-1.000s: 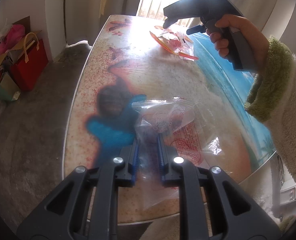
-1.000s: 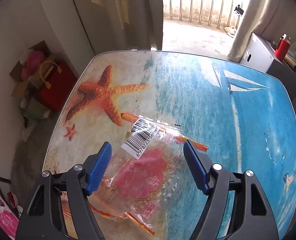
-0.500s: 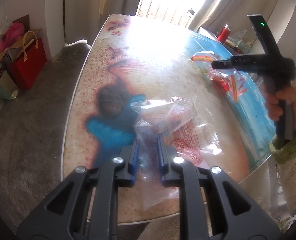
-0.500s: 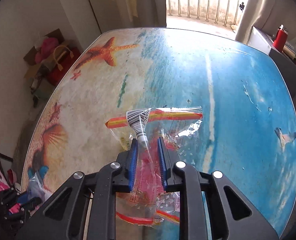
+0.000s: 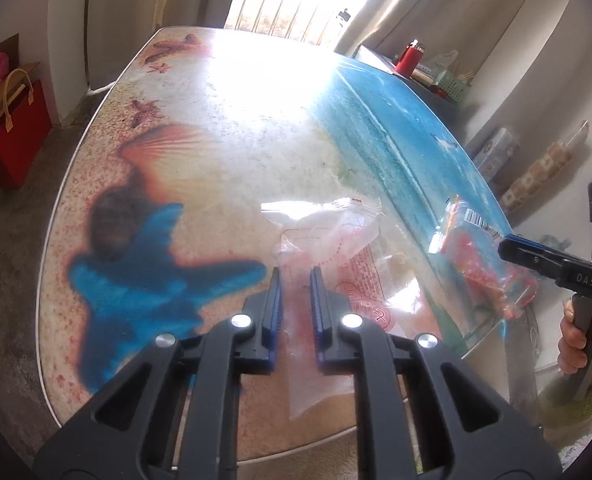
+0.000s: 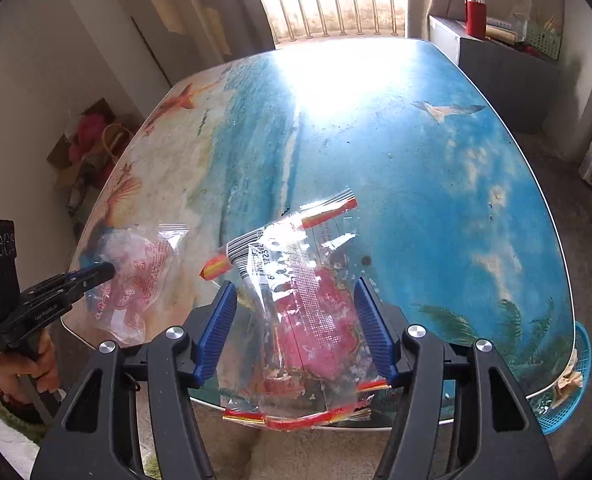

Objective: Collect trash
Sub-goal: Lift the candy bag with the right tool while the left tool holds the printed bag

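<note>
My left gripper [image 5: 295,276] is shut on a clear plastic bag with red print [image 5: 328,248], held over the near edge of the beach-print table [image 5: 216,140]; this bag also shows in the right wrist view [image 6: 136,272]. My right gripper [image 6: 294,292] is open, its blue pads [image 6: 370,328] spread wide on either side of a clear wrapper with red print, a barcode and red-yellow strips [image 6: 304,320]. The wrapper hangs over the table's near edge. In the left wrist view the wrapper [image 5: 480,256] sits at the right gripper's tips at the table's right edge.
A blue plastic basket [image 6: 572,392] with scraps stands below the table's near right corner. A red bag [image 5: 16,132] and clutter stand on the floor at the left. A grey cabinet [image 6: 508,64] with a red bottle [image 6: 476,16] stands at the back right.
My right gripper has carried the wrapper back to the table's near edge and opened its jaws around it. My left gripper stays shut on the clear bag.
</note>
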The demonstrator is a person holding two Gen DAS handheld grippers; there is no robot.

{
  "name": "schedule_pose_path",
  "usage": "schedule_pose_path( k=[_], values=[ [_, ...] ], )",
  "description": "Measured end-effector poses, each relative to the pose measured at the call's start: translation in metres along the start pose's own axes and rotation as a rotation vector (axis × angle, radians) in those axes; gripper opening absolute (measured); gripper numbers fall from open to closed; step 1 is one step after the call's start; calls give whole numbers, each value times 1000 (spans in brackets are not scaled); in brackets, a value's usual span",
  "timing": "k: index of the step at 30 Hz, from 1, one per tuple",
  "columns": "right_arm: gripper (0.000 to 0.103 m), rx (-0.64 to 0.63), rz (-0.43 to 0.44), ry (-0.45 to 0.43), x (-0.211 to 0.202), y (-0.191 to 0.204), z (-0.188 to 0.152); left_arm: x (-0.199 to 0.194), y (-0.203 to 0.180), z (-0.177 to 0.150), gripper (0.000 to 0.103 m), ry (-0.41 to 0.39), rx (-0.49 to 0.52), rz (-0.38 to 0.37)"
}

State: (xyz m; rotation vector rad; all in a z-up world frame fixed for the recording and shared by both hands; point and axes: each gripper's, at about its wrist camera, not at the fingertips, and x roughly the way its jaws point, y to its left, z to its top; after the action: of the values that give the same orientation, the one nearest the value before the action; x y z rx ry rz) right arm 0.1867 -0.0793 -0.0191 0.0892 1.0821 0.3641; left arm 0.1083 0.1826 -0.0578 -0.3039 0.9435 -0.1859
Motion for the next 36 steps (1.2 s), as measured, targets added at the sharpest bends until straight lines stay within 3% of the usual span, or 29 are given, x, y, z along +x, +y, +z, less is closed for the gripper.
schedule_pose_path(
  k=[4,16,25,36],
  values=[
    [68,-43,14,-5,-8,10,-15,4,-13,0,12,5,20,-7],
    [70,-192,-138,4,14,35,-28,12,-18,1,14,33,19,1],
    [49,-163,-152,33,27,33,-37,16,-17,-1,18,63,24,23],
    [22,-89,-164,18,23,24,-35,15,-19,-4,14,52,42,34]
  ],
)
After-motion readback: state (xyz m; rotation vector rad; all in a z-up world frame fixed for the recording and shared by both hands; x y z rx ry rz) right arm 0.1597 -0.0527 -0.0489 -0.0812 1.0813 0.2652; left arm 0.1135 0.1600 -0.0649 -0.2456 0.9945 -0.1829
